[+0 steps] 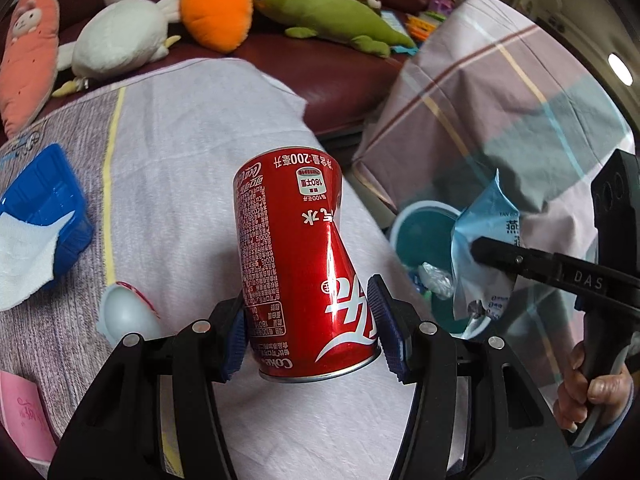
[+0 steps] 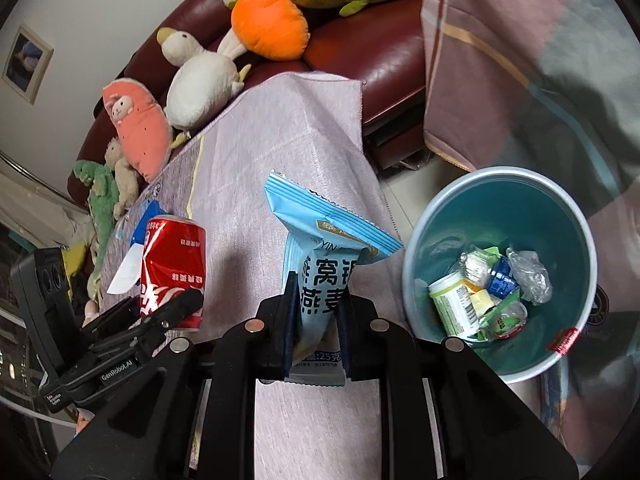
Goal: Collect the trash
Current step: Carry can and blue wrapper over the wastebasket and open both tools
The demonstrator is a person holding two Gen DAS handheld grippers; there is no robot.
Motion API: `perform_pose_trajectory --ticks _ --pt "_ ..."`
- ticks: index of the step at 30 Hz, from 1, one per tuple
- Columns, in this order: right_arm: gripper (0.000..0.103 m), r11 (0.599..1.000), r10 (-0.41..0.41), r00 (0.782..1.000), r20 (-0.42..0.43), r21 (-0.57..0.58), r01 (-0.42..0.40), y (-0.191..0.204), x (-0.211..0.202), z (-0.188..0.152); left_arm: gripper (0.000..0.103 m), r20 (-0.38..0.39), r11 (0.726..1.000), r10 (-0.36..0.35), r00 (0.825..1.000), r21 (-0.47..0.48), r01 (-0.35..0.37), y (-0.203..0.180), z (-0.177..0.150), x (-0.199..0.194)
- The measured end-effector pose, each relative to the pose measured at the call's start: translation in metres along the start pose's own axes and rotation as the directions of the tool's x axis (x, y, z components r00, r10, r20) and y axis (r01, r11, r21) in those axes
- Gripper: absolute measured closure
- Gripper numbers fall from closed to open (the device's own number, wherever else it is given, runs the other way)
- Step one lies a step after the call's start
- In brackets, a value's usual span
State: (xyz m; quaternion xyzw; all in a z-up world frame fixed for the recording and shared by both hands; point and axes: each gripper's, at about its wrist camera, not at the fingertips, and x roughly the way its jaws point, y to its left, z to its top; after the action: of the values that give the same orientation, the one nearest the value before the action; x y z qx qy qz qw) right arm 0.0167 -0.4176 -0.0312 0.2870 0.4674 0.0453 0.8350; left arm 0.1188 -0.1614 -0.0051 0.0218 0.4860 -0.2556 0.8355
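Observation:
My left gripper (image 1: pixel 308 332) is shut on a dented red cola can (image 1: pixel 296 256), which it holds above the cloth-covered table (image 1: pixel 192 128). In the right wrist view the same can (image 2: pixel 172 268) shows at the left between the left gripper's fingers (image 2: pixel 176 308). My right gripper (image 2: pixel 316 320) is shut on a light blue snack wrapper (image 2: pixel 320 256), which stands upright between the pads. The right gripper (image 1: pixel 484 252) and wrapper (image 1: pixel 476 240) hang over the teal bin (image 1: pixel 420 220) in the left wrist view. The teal bin (image 2: pixel 500 208) stands on the floor right of the table and holds several pieces of trash.
A blue plastic tray (image 1: pixel 44 200) with a white tissue (image 1: pixel 24 256), a pale egg-shaped shell (image 1: pixel 128 312) and a pink card (image 1: pixel 24 412) lie on the table's left. Plush toys (image 1: pixel 216 8) crowd the dark red sofa (image 1: pixel 340 76). A plaid-draped piece of furniture (image 1: pixel 500 92) stands behind the bin.

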Motion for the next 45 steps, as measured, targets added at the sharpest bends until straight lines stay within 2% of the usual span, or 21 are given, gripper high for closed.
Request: perform_pose_trajectory --ticks 5,9,14,20,30,43,44,45 --pt "0.086 0.999 0.001 0.999 0.045 0.032 -0.003 -0.02 -0.023 -0.005 0.047 -0.001 0.999 -0.035 0.999 0.019 0.035 -0.016 0.0 -0.004" --pt "0.086 0.998 -0.004 0.998 0.067 0.057 0.0 -0.037 -0.038 -0.011 0.047 0.0 0.997 -0.074 0.997 -0.006 0.074 -0.017 0.006 -0.006" --pt "0.086 0.996 0.0 0.996 0.088 0.088 -0.007 -0.058 -0.051 -0.017 0.047 -0.017 0.997 -0.063 0.998 0.032 0.064 -0.037 0.006 -0.002" --pt "0.086 0.989 -0.016 0.992 0.128 0.146 -0.003 -0.089 -0.07 -0.022 0.047 -0.093 0.99 -0.072 0.993 0.115 0.083 -0.08 -0.002 0.029" --pt "0.086 0.973 -0.068 0.988 0.142 0.228 0.034 -0.141 -0.083 -0.027 0.047 -0.199 0.965 -0.095 0.976 0.222 0.139 -0.144 -0.008 0.085" --pt "0.086 0.956 -0.1 0.99 0.099 0.287 0.068 -0.177 -0.064 -0.017 0.046 -0.289 0.952 -0.086 0.953 0.257 0.164 -0.168 -0.011 0.139" --pt "0.086 0.955 -0.099 0.99 0.096 0.289 0.067 -0.178 -0.062 -0.016 0.044 -0.295 0.952 -0.087 0.952 0.257 0.166 -0.168 -0.011 0.142" --pt "0.086 0.955 -0.099 0.991 0.094 0.29 0.067 -0.178 -0.06 -0.015 0.038 -0.297 0.952 -0.086 0.951 0.258 0.167 -0.169 -0.011 0.144"
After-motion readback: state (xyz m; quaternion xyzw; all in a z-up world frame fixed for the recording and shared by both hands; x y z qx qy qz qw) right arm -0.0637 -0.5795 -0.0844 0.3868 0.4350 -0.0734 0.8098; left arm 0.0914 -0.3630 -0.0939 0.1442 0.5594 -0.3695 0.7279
